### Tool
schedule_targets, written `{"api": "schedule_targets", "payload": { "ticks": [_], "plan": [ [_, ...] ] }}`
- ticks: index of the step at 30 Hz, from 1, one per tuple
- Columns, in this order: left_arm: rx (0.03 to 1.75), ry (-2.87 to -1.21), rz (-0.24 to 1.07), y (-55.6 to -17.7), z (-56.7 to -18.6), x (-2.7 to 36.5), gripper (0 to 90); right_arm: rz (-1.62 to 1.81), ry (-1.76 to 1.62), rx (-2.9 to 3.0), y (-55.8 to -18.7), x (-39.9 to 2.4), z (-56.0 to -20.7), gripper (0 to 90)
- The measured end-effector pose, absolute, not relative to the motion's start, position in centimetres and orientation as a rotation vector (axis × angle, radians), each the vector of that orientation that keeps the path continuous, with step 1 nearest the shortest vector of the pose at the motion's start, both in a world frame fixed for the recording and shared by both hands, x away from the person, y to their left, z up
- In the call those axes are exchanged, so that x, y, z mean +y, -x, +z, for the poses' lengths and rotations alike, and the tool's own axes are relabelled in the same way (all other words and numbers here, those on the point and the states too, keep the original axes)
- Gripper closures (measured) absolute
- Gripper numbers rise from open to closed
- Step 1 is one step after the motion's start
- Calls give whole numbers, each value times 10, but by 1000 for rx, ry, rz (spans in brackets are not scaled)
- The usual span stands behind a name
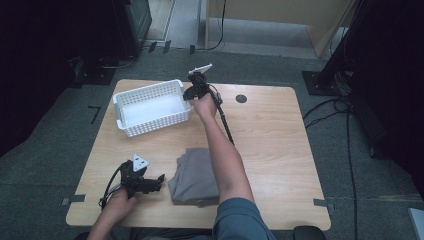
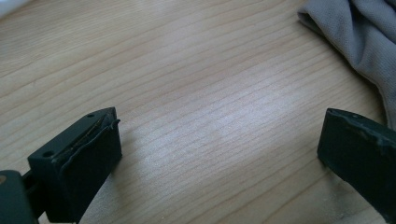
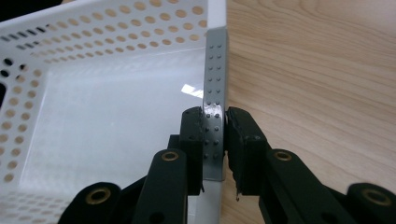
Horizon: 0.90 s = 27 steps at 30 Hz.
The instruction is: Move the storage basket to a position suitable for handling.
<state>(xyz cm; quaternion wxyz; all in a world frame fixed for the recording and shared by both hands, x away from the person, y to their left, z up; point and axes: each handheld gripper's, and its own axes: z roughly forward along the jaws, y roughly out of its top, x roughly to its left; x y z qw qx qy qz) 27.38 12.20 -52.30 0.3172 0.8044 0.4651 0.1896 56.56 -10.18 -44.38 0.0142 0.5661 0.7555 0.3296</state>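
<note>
Closest to us in the right gripper view, our right hand-held gripper (image 3: 215,135) is clenched on the side wall of the white basket (image 3: 93,107), one jaw inside and one outside, pinching the perforated rim near a corner. From the high view that right hand-held gripper (image 1: 192,92) sits at the basket's (image 1: 150,106) right end, at the far side of the tabletop (image 1: 270,145). We judge the step in hand to be moving the basket by its wall — so we should keep the pinch firm and deep on the rim, pull low and level so the thin plastic does not flex or slip out, and steer it toward the cloth without tipping. Our left hand-held gripper (image 1: 159,181) rests near the front edge, released, its jaws standing wide apart over bare wood, just beside the folded grey cloth (image 1: 196,175); the cloth's (image 2: 359,42) edge lies at the upper right of the left gripper view. By count we have one basket — empty as far as we can see — one grey cloth, and two hand-held grippers.
</note>
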Motion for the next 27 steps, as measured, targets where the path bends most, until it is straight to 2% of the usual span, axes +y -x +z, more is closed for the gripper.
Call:
{"api": "schedule_targets", "payload": {
  "ticks": [10, 20, 27],
  "plan": [
    [1225, -2118, 497, -274, -523, 122, 0, 1006, -1801, 2315, -552, -130, -442, 780],
    [1224, -2120, 497, -274, -523, 122, 0, 1087, -1934, 2186, -527, -203, -448, 774],
    [1224, -2120, 497, -274, -523, 122, 0, 1082, -1992, 2118, -513, -240, -448, 773]
  ]
}}
